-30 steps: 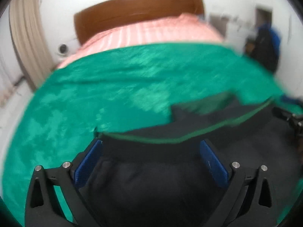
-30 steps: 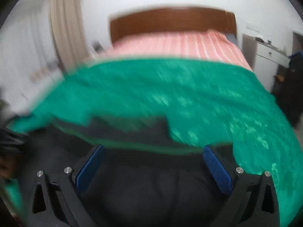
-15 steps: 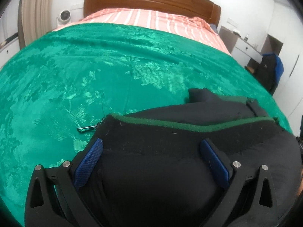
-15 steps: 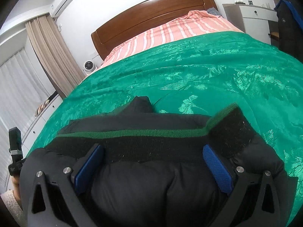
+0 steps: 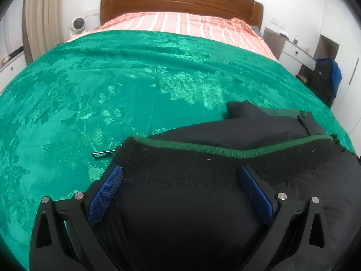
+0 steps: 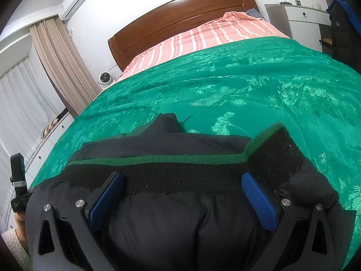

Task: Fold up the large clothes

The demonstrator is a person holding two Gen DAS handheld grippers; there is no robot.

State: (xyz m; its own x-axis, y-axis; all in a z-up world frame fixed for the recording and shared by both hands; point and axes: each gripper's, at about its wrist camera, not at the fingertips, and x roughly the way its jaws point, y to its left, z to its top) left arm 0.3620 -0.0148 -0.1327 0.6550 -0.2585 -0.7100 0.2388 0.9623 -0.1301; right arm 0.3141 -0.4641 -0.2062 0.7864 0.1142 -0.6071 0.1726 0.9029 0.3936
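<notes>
A black padded jacket with a black knit hem edged in green lies on the green bedspread. My left gripper has its blue-padded jaws wide apart, with the jacket bulging between them; a zipper pull lies on the spread at its left. My right gripper stands the same way over the jacket near the hem's right end. The jaws are wide; whether they pinch the fabric I cannot tell. The left gripper's body shows at the right view's left edge.
The bed has a wooden headboard and a pink striped sheet. A white desk and a dark garment stand at the right. Curtains and a small white fan are at the left.
Both grippers moved forward and down with the jacket, from blurred motion to steady. The hem now lies on the folded jacket on the spread. Little differs from half a second ago.
</notes>
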